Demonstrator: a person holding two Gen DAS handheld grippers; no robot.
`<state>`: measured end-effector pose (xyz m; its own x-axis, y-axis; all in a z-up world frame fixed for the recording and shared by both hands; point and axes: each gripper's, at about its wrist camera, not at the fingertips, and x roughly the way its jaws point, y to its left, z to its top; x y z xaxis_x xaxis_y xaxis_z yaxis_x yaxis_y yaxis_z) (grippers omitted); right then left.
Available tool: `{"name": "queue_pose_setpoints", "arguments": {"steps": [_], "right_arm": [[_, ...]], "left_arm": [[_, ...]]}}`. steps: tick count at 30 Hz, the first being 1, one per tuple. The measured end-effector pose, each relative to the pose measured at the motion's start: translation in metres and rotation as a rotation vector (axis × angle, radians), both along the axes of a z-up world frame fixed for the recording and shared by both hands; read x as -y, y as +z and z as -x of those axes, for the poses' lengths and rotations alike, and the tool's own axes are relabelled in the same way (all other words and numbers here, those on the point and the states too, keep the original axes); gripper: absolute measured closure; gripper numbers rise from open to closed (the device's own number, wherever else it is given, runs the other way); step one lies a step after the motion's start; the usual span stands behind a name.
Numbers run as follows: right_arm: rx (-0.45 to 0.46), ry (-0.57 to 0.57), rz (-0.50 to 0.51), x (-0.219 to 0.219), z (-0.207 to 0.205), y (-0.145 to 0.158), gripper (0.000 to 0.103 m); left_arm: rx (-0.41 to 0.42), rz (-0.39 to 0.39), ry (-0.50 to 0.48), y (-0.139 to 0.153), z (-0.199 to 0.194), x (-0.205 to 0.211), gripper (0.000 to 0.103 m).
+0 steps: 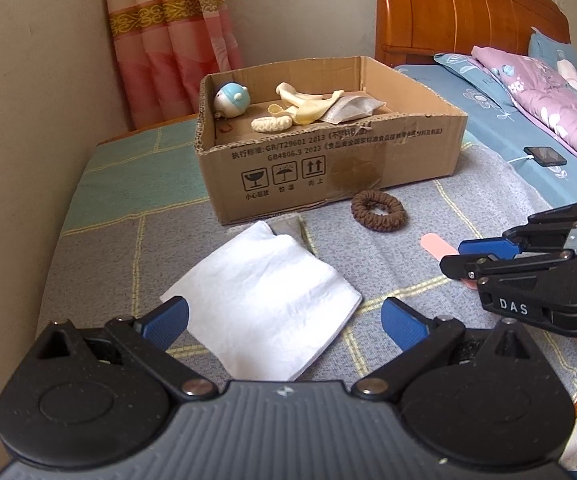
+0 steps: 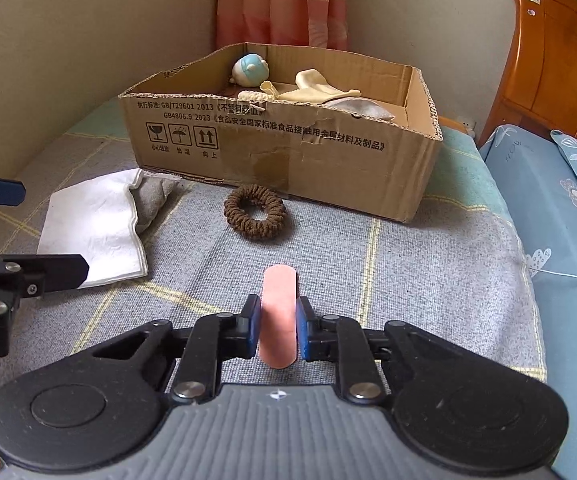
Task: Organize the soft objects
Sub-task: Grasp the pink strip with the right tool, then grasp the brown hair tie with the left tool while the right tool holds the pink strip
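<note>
One pink strip (image 2: 277, 316) points boxward, lengthwise between claw pads.

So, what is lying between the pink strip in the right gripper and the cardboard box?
The brown scrunchie lies between the pink strip and the cardboard box, on the blanket; the right wrist view shows it.

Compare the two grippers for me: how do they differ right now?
The left gripper is wide open and holds nothing; the right gripper has its pads nearly closed around the pink strip. The left gripper sits over the white cloth; the right gripper sits farther from it, in front of the brown hair tie. Both are low over the grey blanket, facing the cardboard box.
</note>
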<state>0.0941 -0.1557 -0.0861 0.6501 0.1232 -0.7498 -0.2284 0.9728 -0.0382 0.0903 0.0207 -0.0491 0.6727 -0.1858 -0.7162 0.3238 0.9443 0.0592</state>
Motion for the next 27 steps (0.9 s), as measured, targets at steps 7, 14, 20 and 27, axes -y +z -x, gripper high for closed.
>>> {"name": "queue_pose_setpoints", "arguments": {"steps": [7,14,20,27], "right_arm": [[0.004,-0.008,0.018,0.008,0.001,0.0,0.081],[0.018,-0.018,0.027,0.028,0.005,-0.001,0.081],[0.03,0.003,0.006,0.039,0.008,-0.002,0.081],[0.047,0.037,-0.009,0.044,0.009,-0.004,0.081]], "left_arm": [[0.025,0.014,-0.056,0.007,-0.006,0.015,0.001],[0.047,0.013,-0.142,0.002,-0.025,0.051,0.001],[0.045,0.0,-0.166,-0.01,-0.046,0.076,0.003],[-0.003,-0.003,-0.165,-0.03,-0.067,0.088,0.03]]}}
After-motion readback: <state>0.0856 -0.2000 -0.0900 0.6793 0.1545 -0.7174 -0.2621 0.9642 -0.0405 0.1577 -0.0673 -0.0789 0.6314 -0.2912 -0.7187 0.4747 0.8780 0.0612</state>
